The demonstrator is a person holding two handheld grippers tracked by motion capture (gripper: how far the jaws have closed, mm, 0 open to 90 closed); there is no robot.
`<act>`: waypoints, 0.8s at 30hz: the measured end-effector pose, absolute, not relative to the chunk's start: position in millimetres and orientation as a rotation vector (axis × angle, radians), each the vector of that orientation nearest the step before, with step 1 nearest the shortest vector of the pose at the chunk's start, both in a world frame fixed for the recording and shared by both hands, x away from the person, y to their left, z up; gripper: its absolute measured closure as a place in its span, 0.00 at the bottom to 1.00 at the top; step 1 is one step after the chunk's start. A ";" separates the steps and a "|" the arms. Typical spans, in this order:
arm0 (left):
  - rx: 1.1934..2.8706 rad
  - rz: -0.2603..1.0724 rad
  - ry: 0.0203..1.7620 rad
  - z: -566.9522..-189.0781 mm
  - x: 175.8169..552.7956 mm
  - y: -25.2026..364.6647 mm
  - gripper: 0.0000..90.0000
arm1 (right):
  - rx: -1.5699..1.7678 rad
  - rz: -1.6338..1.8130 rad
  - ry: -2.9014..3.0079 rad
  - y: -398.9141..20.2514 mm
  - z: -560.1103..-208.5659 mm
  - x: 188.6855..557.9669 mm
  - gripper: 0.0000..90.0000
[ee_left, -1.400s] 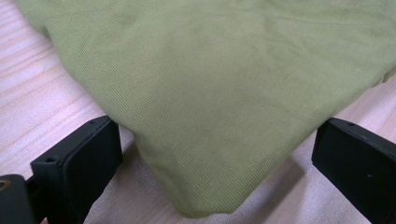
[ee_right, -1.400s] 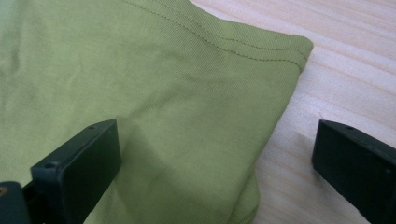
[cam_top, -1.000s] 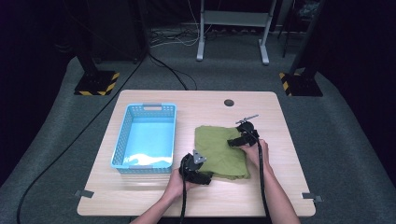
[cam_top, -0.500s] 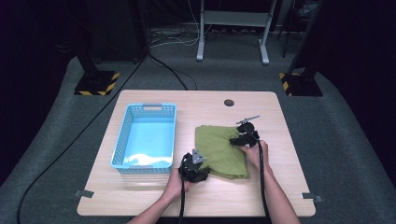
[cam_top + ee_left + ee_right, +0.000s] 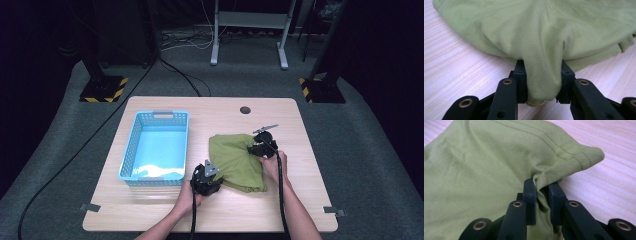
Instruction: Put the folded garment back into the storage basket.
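High view: green cloth [image 5: 235, 161] on table [image 5: 300, 210], just right of blue basket [image 5: 156, 150]; left gripper [image 5: 209, 176] at cloth's near-left edge, right gripper [image 5: 259, 146] at far-right corner

Left gripper view: jaws just closed, pinching thick fold of cloth [image 5: 544, 50]

Right gripper view: jaws just closed, nipping bunched cloth [image 5: 499, 165] near stitched hem

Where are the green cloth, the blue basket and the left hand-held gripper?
green cloth [image 5: 235, 160]: high view, middle of the fabric on the table.
blue basket [image 5: 129, 151]: high view, its left wall.
left hand-held gripper [image 5: 541, 80]: left gripper view, between its fingertips, clamped on a fold of cloth.
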State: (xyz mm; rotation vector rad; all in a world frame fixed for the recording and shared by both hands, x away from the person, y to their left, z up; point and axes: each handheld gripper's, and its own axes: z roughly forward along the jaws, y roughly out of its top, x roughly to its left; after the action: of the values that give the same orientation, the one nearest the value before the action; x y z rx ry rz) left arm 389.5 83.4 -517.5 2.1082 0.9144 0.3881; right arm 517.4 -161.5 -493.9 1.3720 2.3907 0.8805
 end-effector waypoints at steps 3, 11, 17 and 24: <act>2.107 0.397 0.901 -513.9 388.5 83.6 0.76 | 1.362 0.879 2.383 -160.7 -491.8 516.5 0.89; 2.092 0.398 0.901 -506.9 388.3 86.1 0.76 | 1.338 0.888 2.361 -158.6 -480.9 514.1 0.89; 2.081 0.413 0.892 -498.3 387.9 88.9 0.76 | 1.320 0.897 2.345 -156.4 -470.1 512.2 0.89; 2.061 0.411 0.893 -489.4 386.5 92.0 0.76 | 1.298 0.908 2.331 -153.6 -458.4 509.6 0.89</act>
State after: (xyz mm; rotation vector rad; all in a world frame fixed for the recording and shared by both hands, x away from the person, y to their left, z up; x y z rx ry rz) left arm 386.5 92.0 -489.4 2.0612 0.8926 0.4110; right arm 509.6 -153.6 -458.4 1.2978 2.3310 0.9078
